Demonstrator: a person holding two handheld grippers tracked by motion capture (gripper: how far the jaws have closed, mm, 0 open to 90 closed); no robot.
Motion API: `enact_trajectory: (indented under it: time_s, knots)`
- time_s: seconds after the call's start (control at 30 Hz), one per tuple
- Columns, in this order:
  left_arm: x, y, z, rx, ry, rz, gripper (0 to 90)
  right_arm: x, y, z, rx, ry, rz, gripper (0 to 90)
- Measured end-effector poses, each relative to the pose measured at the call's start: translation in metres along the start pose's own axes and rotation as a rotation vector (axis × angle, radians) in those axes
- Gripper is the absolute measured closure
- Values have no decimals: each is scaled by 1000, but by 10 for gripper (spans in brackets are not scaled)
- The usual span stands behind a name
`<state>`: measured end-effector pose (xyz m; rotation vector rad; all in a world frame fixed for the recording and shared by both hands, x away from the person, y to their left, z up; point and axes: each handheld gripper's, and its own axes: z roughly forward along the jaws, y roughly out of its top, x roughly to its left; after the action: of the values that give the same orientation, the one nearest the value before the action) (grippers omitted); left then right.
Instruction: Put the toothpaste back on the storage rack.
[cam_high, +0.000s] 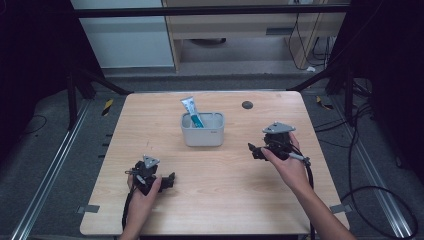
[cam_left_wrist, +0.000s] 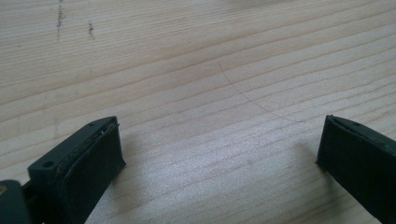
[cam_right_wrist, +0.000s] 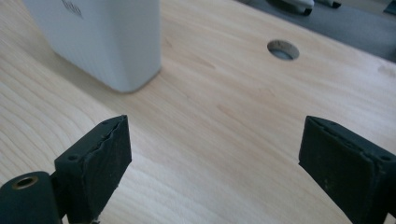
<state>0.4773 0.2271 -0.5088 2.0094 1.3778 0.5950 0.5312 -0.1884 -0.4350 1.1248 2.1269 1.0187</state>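
Item: bin (cam_high: 202, 131), grey, mid-table (cam_high: 215, 200), upright; tube (cam_high: 192, 112) stands in it, tilted, top poking over the far rim.

Left gripper (cam_high: 169, 181): I hold it low at the near left, jaws wide, nothing between them, well apart from the bin.

Right gripper (cam_high: 254, 150): jaws wide, empty, near the bin's right side, not touching.

Step, as I judge it: tube sits stowed, both tools free. Next move calls for lifting the right gripper above the rim before any closing.
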Motion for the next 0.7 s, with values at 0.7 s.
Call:
enact_trajectory:
  time_s: [0.7]
  knots:
    - [0, 0, 0, 0, 0, 0, 0, -9, -54, 16, 99, 29, 85, 115]
